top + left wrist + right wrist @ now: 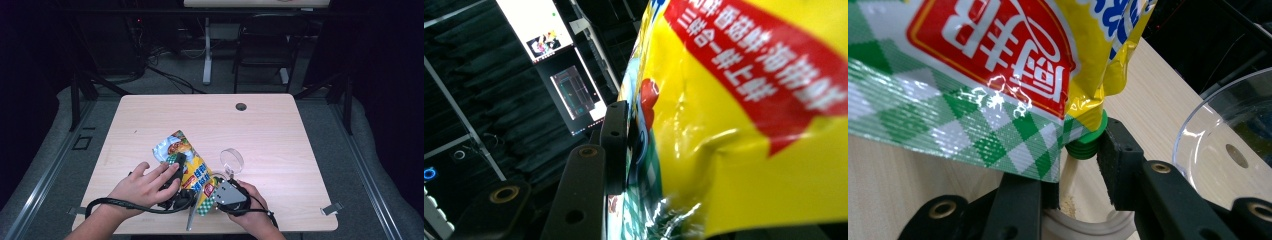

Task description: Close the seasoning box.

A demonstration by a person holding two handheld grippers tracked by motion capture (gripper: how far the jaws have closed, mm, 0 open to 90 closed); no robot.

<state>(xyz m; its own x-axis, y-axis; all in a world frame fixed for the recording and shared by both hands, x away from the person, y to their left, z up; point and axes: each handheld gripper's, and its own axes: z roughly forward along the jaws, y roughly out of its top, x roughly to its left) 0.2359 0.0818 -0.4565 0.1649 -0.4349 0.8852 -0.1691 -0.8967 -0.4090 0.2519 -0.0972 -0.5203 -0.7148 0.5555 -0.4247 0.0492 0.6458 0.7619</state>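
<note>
Gripper on the left [176, 172] clamps the sauce pouch [187, 165] near the desk's [280, 130] front edge; the pouch's long axis runs from far-left to near-right, spout end low toward the right gripper [220, 192]. A clear lid [231, 160] lies just beyond.

From the left gripper view, the pouch [744, 125] presses against one black jaw.

From the right gripper view, the jaws close on the pouch's green spout [1088, 142], which points down; a thin pale stream falls into a clear bowl [1218, 145] below.

Yellow pouch [189, 165] with red label, green-white check and green spout [1087, 142]; clear bowl [232, 160]; pale wood table [280, 130].
</note>
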